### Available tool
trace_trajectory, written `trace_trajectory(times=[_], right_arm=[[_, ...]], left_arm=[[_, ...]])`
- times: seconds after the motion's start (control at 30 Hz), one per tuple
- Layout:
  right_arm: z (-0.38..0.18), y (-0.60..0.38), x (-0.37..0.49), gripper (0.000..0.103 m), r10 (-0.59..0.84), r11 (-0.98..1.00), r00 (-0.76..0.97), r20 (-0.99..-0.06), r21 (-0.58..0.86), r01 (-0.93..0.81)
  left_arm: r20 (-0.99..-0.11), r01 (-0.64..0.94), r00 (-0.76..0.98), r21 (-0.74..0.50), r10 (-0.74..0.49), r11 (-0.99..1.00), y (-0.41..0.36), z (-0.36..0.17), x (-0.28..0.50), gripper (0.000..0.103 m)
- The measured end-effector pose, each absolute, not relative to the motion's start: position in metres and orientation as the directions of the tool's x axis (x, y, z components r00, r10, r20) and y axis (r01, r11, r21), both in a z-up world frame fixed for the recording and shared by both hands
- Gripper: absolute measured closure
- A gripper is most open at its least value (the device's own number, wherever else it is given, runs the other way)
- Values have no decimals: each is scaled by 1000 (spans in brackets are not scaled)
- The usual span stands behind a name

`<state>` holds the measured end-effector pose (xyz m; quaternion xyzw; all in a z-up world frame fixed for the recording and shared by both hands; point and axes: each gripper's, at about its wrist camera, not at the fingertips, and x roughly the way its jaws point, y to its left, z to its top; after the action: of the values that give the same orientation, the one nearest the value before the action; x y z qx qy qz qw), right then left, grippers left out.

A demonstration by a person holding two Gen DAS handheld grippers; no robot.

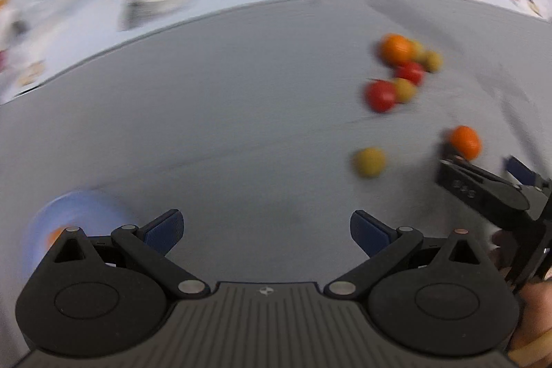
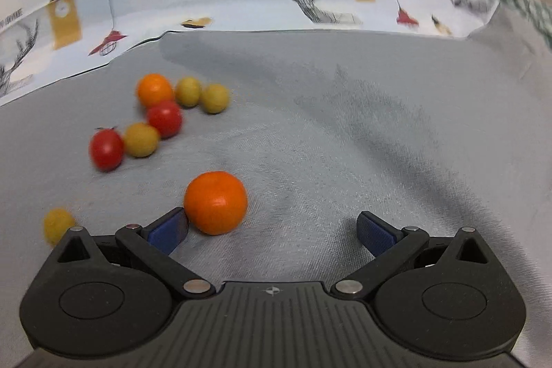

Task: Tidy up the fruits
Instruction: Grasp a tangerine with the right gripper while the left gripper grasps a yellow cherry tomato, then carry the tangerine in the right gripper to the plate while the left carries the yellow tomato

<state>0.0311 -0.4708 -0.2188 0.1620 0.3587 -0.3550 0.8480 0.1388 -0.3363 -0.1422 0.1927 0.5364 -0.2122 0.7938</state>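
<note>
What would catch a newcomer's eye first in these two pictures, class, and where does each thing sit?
First the bright orange fruit on the grey cloth, just beside the left fingertip of the open right gripper. Next, the cluster of red, yellow and orange fruits farther back on the left. In the left wrist view, a blurred blue container sits low left by the open left gripper.

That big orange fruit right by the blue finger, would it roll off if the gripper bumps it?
Probably. The orange fruit looks round and sits loose on the grey cloth, so a nudge from the right gripper could roll it. Its skin looks smooth and glossy, so it may slip if pinched off-centre.
</note>
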Motion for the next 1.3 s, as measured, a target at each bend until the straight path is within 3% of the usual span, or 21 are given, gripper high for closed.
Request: trace_trajectory(times=[0.37, 0.4, 0.43, 0.47, 0.5, 0.53, 0.57, 0.83, 1.07, 1.3], right_arm=[[-223, -480, 35, 1, -486, 706, 507, -712, 23, 708], [-222, -480, 34, 1, -486, 705, 506, -712, 22, 709], [-222, -480, 35, 6, -485, 705, 506, -714, 24, 709], [-220, -479, 33, 23, -476, 710, 517, -711, 36, 703], [-217, -475, 32, 33, -470, 724, 535, -702, 41, 689], [-214, -469, 32, 63, -467, 744, 555, -689, 34, 667], [-212, -465, 33, 65, -469, 757, 562, -681, 18, 653], [-201, -479, 17, 66, -555, 666, 554, -621, 67, 743], [-190, -468, 9, 66, -578, 677, 589, -565, 72, 733], [-117, -396, -33, 66, -481, 751, 718, -504, 186, 634]], left_arm=[[-957, 628, 257, 62, -132, 776, -407, -192, 160, 4], [-958, 623, 251, 48, -142, 780, -407, -194, 161, 18], [-960, 625, 238, 36, -146, 780, -410, -194, 162, 40], [-959, 621, 238, 26, -157, 783, -409, -193, 162, 45], [-950, 625, 248, 8, -189, 781, -406, -189, 162, 77], [-950, 637, 238, -2, -200, 771, -406, -188, 162, 78], [-953, 636, 224, -15, -203, 772, -405, -188, 163, 78], [-930, 609, 268, -37, -250, 792, -376, -154, 150, 78], [-892, 593, 366, 3, -266, 805, -314, -79, 105, 77], [-858, 521, 449, 25, -249, 853, -208, -19, 57, 77]])
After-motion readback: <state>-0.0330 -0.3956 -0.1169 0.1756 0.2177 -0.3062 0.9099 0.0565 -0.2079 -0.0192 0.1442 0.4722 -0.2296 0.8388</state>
